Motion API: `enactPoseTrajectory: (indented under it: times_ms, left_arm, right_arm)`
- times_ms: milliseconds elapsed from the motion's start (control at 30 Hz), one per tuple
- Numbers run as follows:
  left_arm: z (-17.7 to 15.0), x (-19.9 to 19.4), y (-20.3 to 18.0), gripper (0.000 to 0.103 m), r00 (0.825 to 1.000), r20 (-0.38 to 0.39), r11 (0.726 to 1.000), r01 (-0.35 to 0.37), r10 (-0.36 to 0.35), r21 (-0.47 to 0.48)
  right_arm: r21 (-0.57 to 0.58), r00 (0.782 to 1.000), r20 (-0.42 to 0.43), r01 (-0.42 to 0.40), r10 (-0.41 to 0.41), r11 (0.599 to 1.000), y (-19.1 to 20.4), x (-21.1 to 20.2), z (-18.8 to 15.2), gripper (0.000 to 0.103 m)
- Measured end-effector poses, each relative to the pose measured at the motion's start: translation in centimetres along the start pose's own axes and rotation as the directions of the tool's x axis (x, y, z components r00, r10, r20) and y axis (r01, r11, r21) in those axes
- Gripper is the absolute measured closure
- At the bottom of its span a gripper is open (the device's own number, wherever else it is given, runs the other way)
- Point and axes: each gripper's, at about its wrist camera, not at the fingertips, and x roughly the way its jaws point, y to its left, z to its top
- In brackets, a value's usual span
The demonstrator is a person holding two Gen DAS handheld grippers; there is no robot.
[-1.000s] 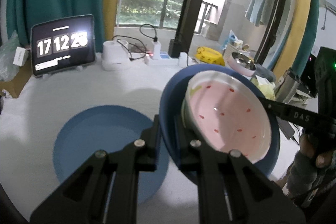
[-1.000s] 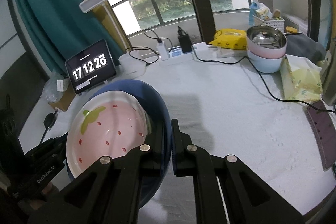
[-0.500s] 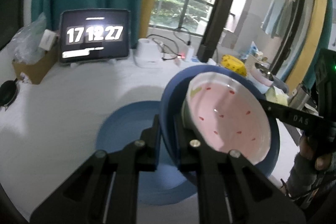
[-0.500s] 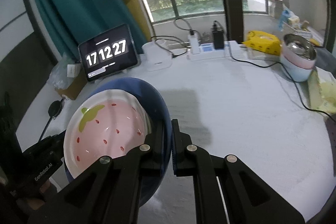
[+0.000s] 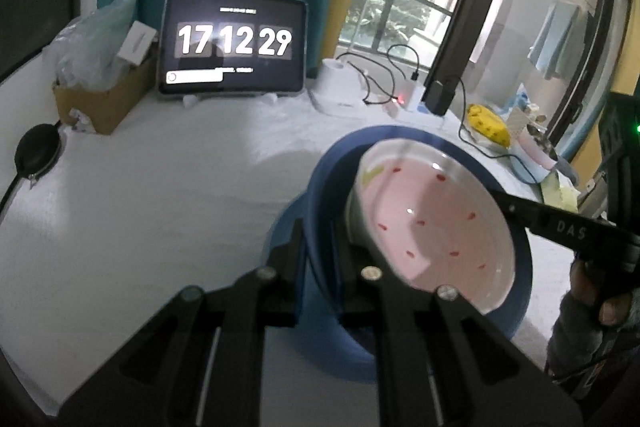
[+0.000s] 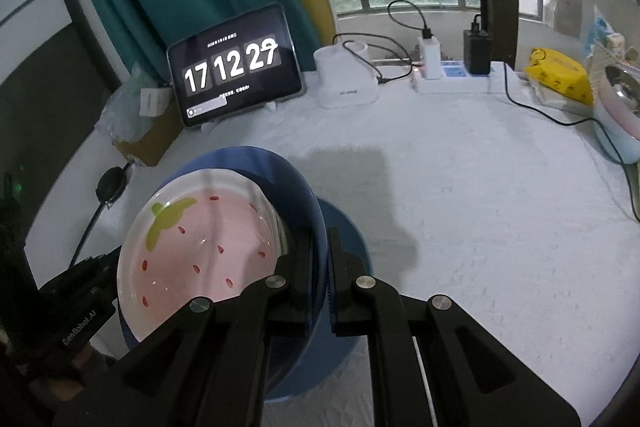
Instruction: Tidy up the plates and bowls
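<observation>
Both grippers clamp the rim of one blue plate (image 5: 320,211) from opposite sides. The left gripper (image 5: 318,247) has its two fingers pressed on the plate's near edge in its own view, and the right gripper (image 6: 320,267) pinches the opposite edge the same way; each pair of jaws is closed down to just the thickness of the rim. The plate is carried above the white-covered table (image 6: 480,227), tilted so its face leans rather than lying level.

Inside the blue plate sits a strawberry-pattern bowl (image 6: 200,247), pink with red seed marks and a white rim. Its green leaf mark (image 6: 168,219) points toward the far side of the table, toward the tablet clock (image 6: 236,67). The bowl's mouth faces up and leans along with the plate.

Directly beneath the carried pair, a second blue plate (image 6: 352,251) lies flat on the table, showing only as a crescent past the held plate's edge.

At the table's right edge, stacked bowls (image 6: 616,107) stand near a yellow packet (image 6: 560,75).
</observation>
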Motion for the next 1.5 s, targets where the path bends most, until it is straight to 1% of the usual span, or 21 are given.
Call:
enactPoseTrajectory:
  times_ms: [233, 300, 367, 433, 500, 567, 633, 667, 700, 867, 933, 1000, 1033, 1067, 1100, 1133, 1167, 1267, 1500]
  left_arm:
    - [0.3, 0.5, -0.1, 0.092, 1.000, 0.002, 1.000, -0.013, 0.013, 0.015]
    - [0.3, 0.7, -0.1, 0.091, 1.000, 0.005, 1.000, -0.020, 0.019, 0.022]
    - [0.4, 0.7, -0.2, 0.088, 0.999, 0.019, 0.998, -0.045, 0.044, 0.040]
    - [0.6, 0.5, -0.3, 0.086, 0.997, 0.035, 0.996, -0.070, 0.068, 0.057]
    - [0.6, 0.4, -0.1, 0.079, 0.995, 0.040, 0.994, -0.096, 0.094, 0.053]
    - [0.5, 0.0, 0.0, 0.076, 0.993, 0.048, 0.993, -0.109, 0.107, 0.047]
    - [0.3, -0.5, 0.2, 0.069, 0.990, 0.059, 0.991, -0.129, 0.127, 0.039]
    - [0.2, -0.9, 0.2, 0.056, 0.989, 0.066, 0.990, -0.137, 0.135, 0.036]
    - [0.1, -1.2, 0.3, 0.049, 0.988, 0.076, 0.990, -0.137, 0.135, 0.030]
    - [0.0, -3.1, 0.3, 0.043, 0.981, 0.114, 0.987, -0.157, 0.154, 0.018]
    - [-0.2, -3.9, 0.1, 0.038, 0.979, 0.128, 0.987, -0.160, 0.157, 0.013]
    - [-0.3, -4.8, -0.2, 0.030, 0.977, 0.146, 0.988, -0.156, 0.153, 0.012]
    - [-0.4, -5.2, -0.5, 0.028, 0.976, 0.155, 0.988, -0.156, 0.152, 0.014]
    - [-0.4, -5.5, -0.7, 0.024, 0.975, 0.160, 0.987, -0.157, 0.153, 0.016]
    - [-0.5, -6.0, -1.0, 0.020, 0.974, 0.168, 0.987, -0.158, 0.153, 0.019]
    - [-0.6, -6.4, -1.3, 0.018, 0.973, 0.177, 0.987, -0.157, 0.150, 0.023]
    - [-0.6, -6.8, -1.5, 0.015, 0.971, 0.186, 0.988, -0.155, 0.148, 0.024]
    - [-0.7, -8.0, -2.3, 0.014, 0.968, 0.214, 0.989, -0.143, 0.133, 0.032]
    - [-0.6, -10.8, -4.3, 0.013, 0.959, 0.267, 0.993, -0.111, 0.095, 0.045]
  right_arm:
    - [-0.017, 1.000, -0.002, 0.025, -0.026, 1.000, 0.2, 0.6, 0.1, 0.095]
    - [-0.024, 0.999, -0.002, 0.036, -0.036, 0.999, 0.3, 0.7, 0.1, 0.095]
    - [-0.031, 0.999, -0.003, 0.046, -0.046, 0.998, 0.2, 0.7, 0.1, 0.095]
    - [-0.054, 0.997, 0.007, 0.078, -0.078, 0.995, 0.5, 0.7, 0.0, 0.095]
    - [-0.072, 0.996, 0.016, 0.091, -0.090, 0.993, 0.6, 0.6, -0.1, 0.094]
    - [-0.080, 0.994, 0.024, 0.106, -0.104, 0.991, 0.6, 0.3, -0.2, 0.088]
    - [-0.081, 0.992, 0.035, 0.127, -0.124, 0.989, 0.5, 0.0, -0.3, 0.081]
    - [-0.081, 0.991, 0.037, 0.127, -0.125, 0.989, 0.4, -0.2, -0.3, 0.081]
    - [-0.081, 0.991, 0.038, 0.129, -0.126, 0.988, 0.4, -0.5, -0.4, 0.081]
    - [-0.088, 0.988, 0.061, 0.147, -0.142, 0.985, 0.6, -1.8, -0.8, 0.079]
    - [-0.094, 0.985, 0.075, 0.160, -0.154, 0.983, 0.8, -2.4, -0.9, 0.079]
    - [-0.102, 0.982, 0.092, 0.176, -0.166, 0.979, 1.0, -3.2, -1.2, 0.078]
    - [-0.105, 0.980, 0.100, 0.183, -0.173, 0.978, 1.0, -3.7, -1.3, 0.074]
    - [-0.105, 0.978, 0.110, 0.187, -0.175, 0.977, 1.1, -4.2, -1.4, 0.069]
    - [-0.105, 0.978, 0.117, 0.187, -0.175, 0.977, 1.1, -4.6, -1.5, 0.058]
    - [-0.106, 0.976, 0.127, 0.188, -0.175, 0.976, 1.1, -5.1, -1.6, 0.056]
    - [-0.108, 0.975, 0.135, 0.191, -0.176, 0.976, 1.2, -5.6, -1.8, 0.056]
    - [-0.113, 0.969, 0.165, 0.202, -0.182, 0.973, 1.4, -7.2, -2.1, 0.055]
    - [-0.102, 0.954, 0.230, 0.220, -0.193, 0.970, 1.3, -11.1, -2.7, 0.054]
